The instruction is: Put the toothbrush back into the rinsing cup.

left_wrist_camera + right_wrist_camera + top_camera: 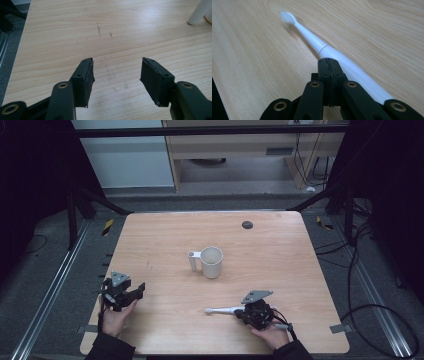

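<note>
Two grippers rest low over the wooden table (165, 235), and your work sits with the right one. Your right gripper (329, 61) has its jaws pressed fully together with nothing between them; the white toothbrush (322, 47) lies flat on the table just beside and under the closed tips, its bristle head pointing away from you in the right gripper view. From the high view the toothbrush (222, 310) lies across the near right part of the table, head toward the middle, with the white mug (211, 262) standing upright well beyond it.

Your likely step is to pick the brush up (probably to stand it in the mug), so you'll first need to spread those jaws. Back off slightly, open wide, then bring the pads down either side of the thick handle rather than the thin neck, which would roll or pivot. Take it near the joint line where the handle begins, square across its length, and close firmly, since the smooth round body looks slippery.

Your left gripper (116, 70) stands with jaws wide apart over bare wood, holding nothing, and the mug's handle (198, 12) shows at the far right of its view. Keep it ready to steady the mug if the brush tips it.
</note>
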`<action>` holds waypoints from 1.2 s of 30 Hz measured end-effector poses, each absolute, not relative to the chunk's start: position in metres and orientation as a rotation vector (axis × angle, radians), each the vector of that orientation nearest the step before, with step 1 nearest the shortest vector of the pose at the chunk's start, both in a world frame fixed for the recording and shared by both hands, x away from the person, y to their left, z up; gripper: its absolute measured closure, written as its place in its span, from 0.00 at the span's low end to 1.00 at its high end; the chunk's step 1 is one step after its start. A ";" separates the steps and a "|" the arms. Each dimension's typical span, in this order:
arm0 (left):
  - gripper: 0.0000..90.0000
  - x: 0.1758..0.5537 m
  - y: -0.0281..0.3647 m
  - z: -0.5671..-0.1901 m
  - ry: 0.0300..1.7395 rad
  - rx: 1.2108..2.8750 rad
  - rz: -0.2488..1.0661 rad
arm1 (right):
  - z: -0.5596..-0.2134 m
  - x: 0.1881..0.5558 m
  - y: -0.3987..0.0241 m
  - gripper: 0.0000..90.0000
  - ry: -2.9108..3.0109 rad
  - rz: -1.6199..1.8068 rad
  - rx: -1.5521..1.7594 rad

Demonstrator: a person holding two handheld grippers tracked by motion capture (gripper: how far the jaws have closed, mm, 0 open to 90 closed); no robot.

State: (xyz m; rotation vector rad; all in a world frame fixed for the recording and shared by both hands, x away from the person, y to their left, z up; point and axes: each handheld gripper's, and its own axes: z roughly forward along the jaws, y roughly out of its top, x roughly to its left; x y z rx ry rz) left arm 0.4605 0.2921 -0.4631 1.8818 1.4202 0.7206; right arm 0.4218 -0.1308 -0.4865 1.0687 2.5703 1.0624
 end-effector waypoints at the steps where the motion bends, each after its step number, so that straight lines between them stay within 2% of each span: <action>1: 0.48 0.460 0.292 -0.463 1.420 1.882 0.721 | -0.486 0.422 -0.131 1.00 2.568 1.061 1.070; 36: 0.48 0.461 0.291 -0.464 1.419 1.886 0.719 | -0.485 0.434 -0.136 1.00 2.501 1.035 1.144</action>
